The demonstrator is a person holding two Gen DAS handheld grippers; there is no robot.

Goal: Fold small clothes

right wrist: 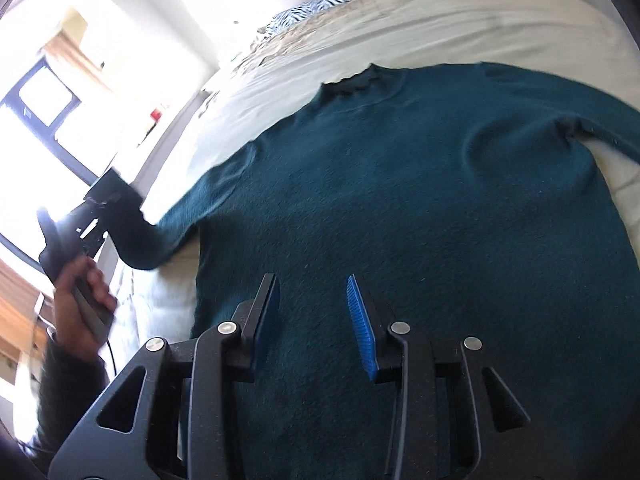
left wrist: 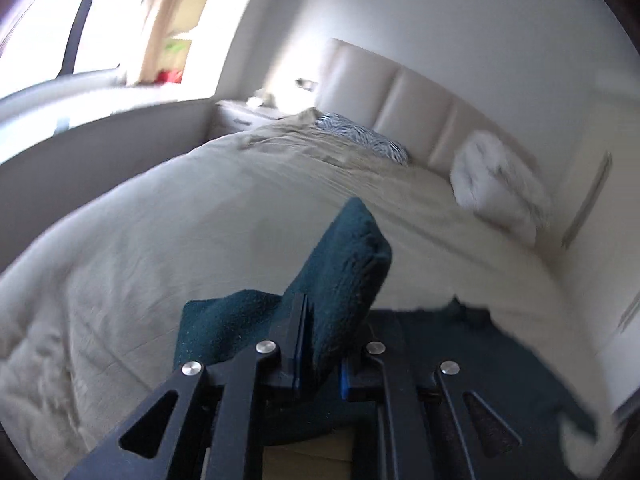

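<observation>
A dark teal sweater [right wrist: 420, 200] lies flat on the bed, neck toward the headboard. My right gripper [right wrist: 312, 284] hovers over its lower body with the blue pads [right wrist: 362, 332] apart and no fabric pinched between them. In the left wrist view, my left gripper [left wrist: 326, 332] is shut on the cuff end of the sweater's sleeve [left wrist: 344, 256], which stands up folded between the fingers. The right wrist view shows that sleeve [right wrist: 160, 236] stretched out to the left, lifted off the bed, with the left gripper [right wrist: 100, 204] and the person's hand [right wrist: 80, 292] at its end.
A cream duvet [left wrist: 200, 220] covers the bed. A white pillow [left wrist: 496, 184] and a zebra-print pillow [left wrist: 360, 136] rest against the padded headboard [left wrist: 400, 92]. A nightstand [left wrist: 248, 114] and a bright window [left wrist: 40, 20] stand beyond the bed's far side.
</observation>
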